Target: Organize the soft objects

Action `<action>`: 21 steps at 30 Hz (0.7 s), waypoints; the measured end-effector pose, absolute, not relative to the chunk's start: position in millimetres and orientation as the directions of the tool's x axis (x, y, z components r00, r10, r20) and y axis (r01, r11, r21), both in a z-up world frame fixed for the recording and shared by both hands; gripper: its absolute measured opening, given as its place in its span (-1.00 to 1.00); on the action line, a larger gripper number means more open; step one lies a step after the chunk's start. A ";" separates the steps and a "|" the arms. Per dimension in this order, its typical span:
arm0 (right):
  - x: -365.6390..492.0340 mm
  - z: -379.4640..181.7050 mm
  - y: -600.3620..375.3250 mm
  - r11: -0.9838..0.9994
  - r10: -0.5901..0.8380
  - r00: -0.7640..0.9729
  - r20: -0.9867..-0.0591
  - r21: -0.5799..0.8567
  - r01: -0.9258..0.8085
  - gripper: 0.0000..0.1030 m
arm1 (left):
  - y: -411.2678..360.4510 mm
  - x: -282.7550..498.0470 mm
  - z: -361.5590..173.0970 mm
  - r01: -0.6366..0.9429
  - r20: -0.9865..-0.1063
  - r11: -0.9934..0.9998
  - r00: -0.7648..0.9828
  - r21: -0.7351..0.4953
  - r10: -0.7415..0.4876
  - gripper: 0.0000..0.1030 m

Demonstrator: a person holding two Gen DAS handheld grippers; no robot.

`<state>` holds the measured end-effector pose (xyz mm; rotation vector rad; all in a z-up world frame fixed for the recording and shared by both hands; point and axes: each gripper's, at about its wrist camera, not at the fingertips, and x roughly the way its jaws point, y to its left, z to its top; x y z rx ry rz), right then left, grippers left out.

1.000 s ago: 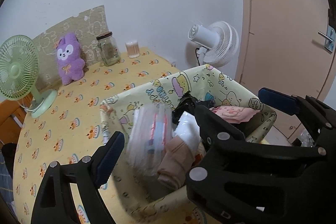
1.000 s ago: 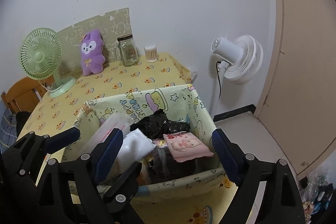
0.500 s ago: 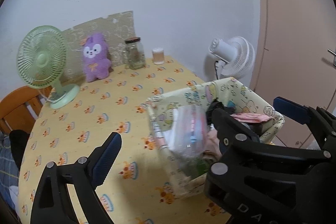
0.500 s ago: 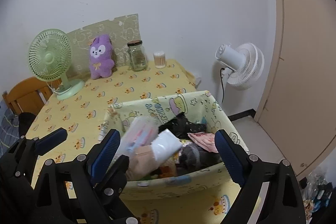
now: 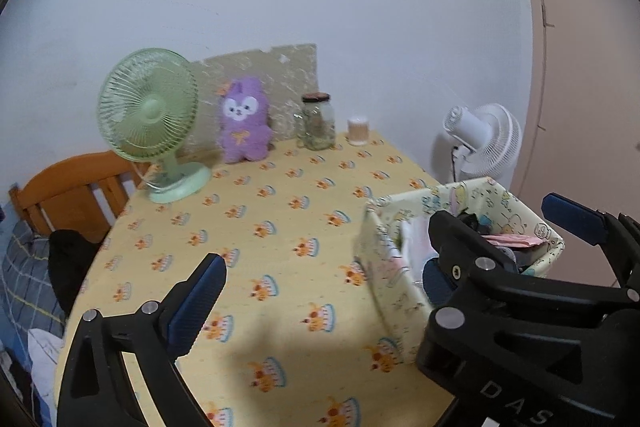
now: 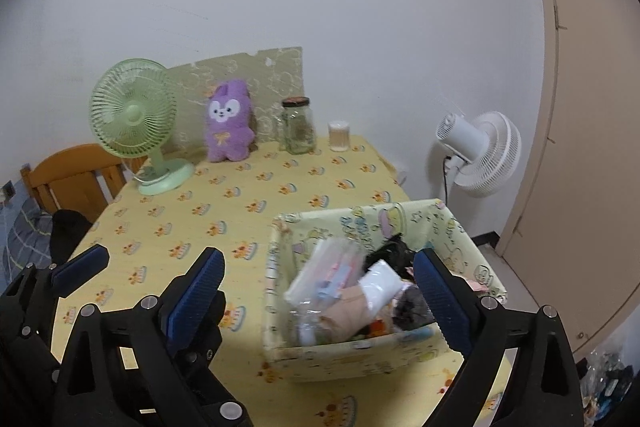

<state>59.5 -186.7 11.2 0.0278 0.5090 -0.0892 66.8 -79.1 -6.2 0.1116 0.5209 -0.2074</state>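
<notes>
1. The fabric storage bin (image 6: pixel 384 351) sits at the lower right of the right wrist view, on the yellow patterned tablecloth (image 6: pixel 248 211). It is a soft-walled box in pale yellow-green cloth printed with cartoon figures; its long axis runs left to right across the frame, and its open top faces up.
2. In the left wrist view the same bin (image 5: pixel 384 267) lies at the right middle, partly hidden behind black gripper parts, with one corner turned toward the camera.
3. Inside the bin is a loose heap: a clear crinkled plastic packet (image 6: pixel 328 275) leaning on a slant, a white folded piece (image 6: pixel 380 287), a beige rolled cloth (image 6: pixel 348 311), dark fabric (image 6: pixel 392 251) toward the back and a flat pink item (image 5: pixel 508 239) at the far right.
4. The right gripper (image 6: pixel 320 301) has its jaws opening, wide apart; its blue ribbed pads touch nothing, and the bin shows between them further off.
5. The left gripper (image 5: pixel 384 259) is opening too and holds nothing; its jaws stand wide over the tablecloth and the bin.
6. Along the upper middle of the table stand a green desk fan (image 6: pixel 132 115) with a round wire cage, a fuzzy purple plush (image 6: pixel 228 121) upright against a board, a glass jar (image 6: pixel 298 125) and a small cotton swab tub (image 6: pixel 339 135).
7. A white floor fan (image 6: pixel 480 153) stands at the right, off the table.
</notes>
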 end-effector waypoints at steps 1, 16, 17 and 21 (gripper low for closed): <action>57.3 13.1 -183.3 0.996 -0.073 0.873 -0.482 0.007 0.087 0.91 | -73.4 63.3 -3.9 0.216 -0.494 0.975 0.854 0.050 -0.164 0.95; 26.9 30.4 -143.4 0.999 -0.027 0.913 -0.408 0.008 0.033 0.97 | -15.4 30.4 11.6 0.125 -0.422 0.992 0.900 0.016 -0.106 0.99; 24.9 31.1 -141.4 0.999 -0.025 0.915 -0.403 0.009 0.031 0.98 | -12.2 28.8 12.3 0.119 -0.418 0.993 0.903 0.014 -0.102 0.99; 17.8 33.6 -137.0 1.000 -0.019 0.921 -0.390 0.013 0.026 0.98 | -2.5 24.0 14.1 0.091 -0.408 0.996 0.909 0.004 -0.082 0.99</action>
